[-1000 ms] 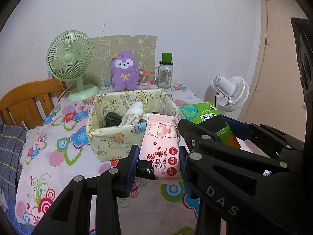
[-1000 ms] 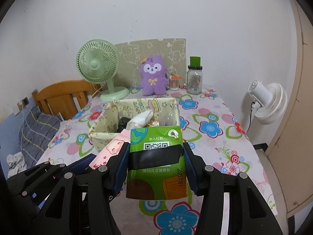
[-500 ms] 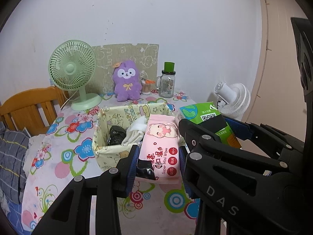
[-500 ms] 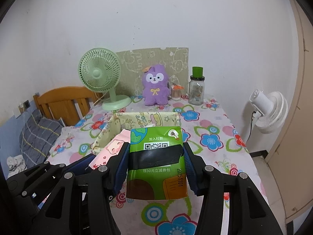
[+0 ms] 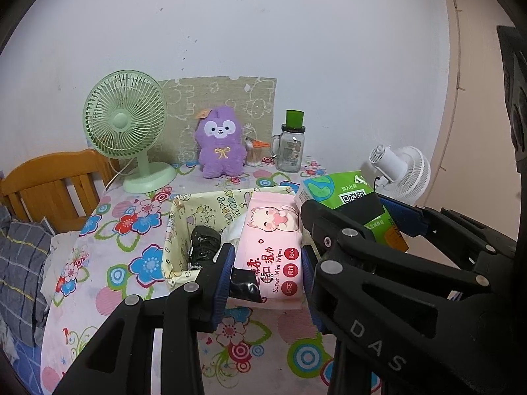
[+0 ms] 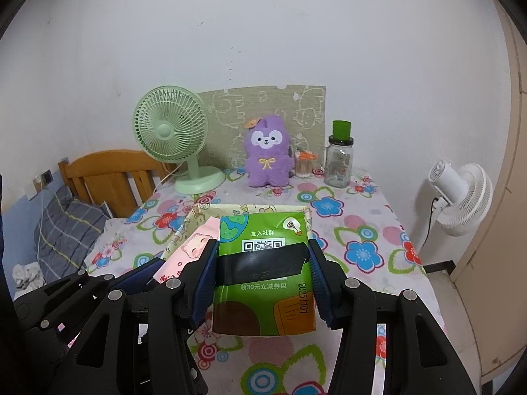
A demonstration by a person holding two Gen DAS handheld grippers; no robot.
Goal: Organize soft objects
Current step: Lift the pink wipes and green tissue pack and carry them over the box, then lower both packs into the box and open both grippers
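Both claws have drawn back from the fabric storage box (image 5: 178,230), which now sits farther off. The left claw (image 5: 266,273) grips the pink wet-wipes pack (image 5: 273,250) in front of the box; the right claw (image 6: 263,266) clamps the green pouch (image 6: 263,270), held above the floral surface (image 6: 362,230).

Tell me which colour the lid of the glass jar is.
The jar's lid is green, best seen in the right wrist view.
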